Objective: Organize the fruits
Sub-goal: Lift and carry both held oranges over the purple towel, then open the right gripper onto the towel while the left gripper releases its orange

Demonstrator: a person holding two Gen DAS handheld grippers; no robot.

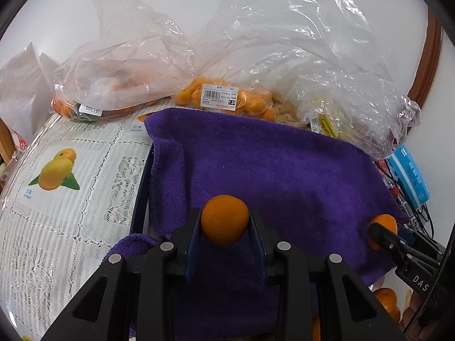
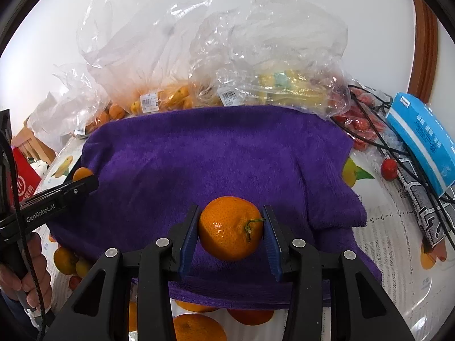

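Fingers [image 2: 273,236] around stemmed tangerine [image 2: 230,227], stem facing right, above purple towel [image 2: 199,147]

Showing an orange fruit [image 1: 224,220] and another orange one [image 2: 231,228] with a green stem. Lying under them, a purple towel [image 1: 278,164]. Showing yellow mango pictures on a white lacy cloth [image 1: 93,187]. Sitting at the side, a blue and white box [image 2: 423,142].
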